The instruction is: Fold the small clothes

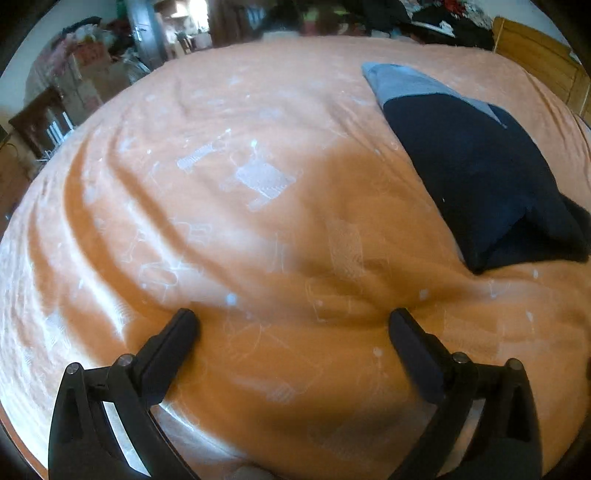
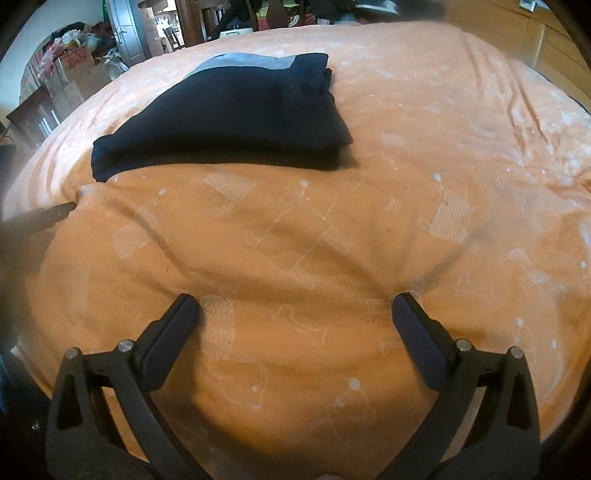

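Orange bedspread point(image 1: 258, 192), printed with pale outline dogs and bones, spread over the whole bed and rumpled into long soft ridges. Sunlit and washed out toward the far side, in shade nearer the cameras.

Left tool point(image 1: 293, 325) spread wide, both black fingers low over the cloth with nothing between them but bare bedspread. Fingertips down at a raised fold. Hard to tell whether pressing on it or just above it.

Right tool point(image 2: 295, 306) likewise opened wide and holding nothing, fingertips close to a shallow crease in the printed cloth.

Folded garment point(image 1: 480, 173) lying on the bedspread, well beyond both tools. Dark navy, folded into a thick, roughly oblong bundle, with a paler grey-blue part showing at its far end. Seen from the left wrist off to the right and running away at a slant; seen from the right wrist up and to the left of centre, with a bunched navy corner at its far right end. Touched by neither tool.

At the left edge of the right wrist view, a dark narrow bar point(image 2: 40, 216) reaching to a puckered ridge of the bedspread just below the garment's near corner — perhaps a finger of the left tool, too blurred to say.

Beyond the bed, cardboard boxes point(image 2: 74, 74) and loose clutter, a pale door point(image 2: 125, 29) and, on the right, a wooden board point(image 1: 535, 62) — blurred in the left wrist view.
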{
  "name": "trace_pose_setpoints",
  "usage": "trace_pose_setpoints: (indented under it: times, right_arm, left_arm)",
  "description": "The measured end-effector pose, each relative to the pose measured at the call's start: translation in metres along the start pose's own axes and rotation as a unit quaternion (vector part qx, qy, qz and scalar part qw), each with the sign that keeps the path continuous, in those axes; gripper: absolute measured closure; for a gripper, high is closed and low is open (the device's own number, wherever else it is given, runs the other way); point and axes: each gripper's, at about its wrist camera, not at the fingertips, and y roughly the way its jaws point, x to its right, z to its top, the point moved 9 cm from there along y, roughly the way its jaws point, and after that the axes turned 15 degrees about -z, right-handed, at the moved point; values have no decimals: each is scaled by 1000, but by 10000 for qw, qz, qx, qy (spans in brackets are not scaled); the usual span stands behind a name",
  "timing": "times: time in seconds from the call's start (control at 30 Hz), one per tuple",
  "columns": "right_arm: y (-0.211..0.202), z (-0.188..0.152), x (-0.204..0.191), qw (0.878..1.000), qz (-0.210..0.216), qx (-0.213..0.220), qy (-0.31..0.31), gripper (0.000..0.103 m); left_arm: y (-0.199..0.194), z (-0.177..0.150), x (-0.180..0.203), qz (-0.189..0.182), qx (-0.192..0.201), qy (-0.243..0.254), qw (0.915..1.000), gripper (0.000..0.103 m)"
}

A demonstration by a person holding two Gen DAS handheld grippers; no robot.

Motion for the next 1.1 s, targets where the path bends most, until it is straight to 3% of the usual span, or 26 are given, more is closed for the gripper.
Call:
trace_pose_setpoints:
  times: [0.2,0.6,0.93,1.1]
  right_arm:
    - [9,4,-4,10000,-77,-20,21,0]
    - [13,6,-2,10000,5,-35,58,0]
    - [11,12,-3,9999,-76,-101,-116,0]
    - [-36,54,6,9978,-393,525,-121,0]
  left_arm:
    - [5,1,2,-166,-32,15,9999,0]
    - [7,1,2,-111,151,50,9998,0]
    - [2,3,4,-178,19,93,9998,0]
    - [-33,24,13,-402,304,70,9987,1]
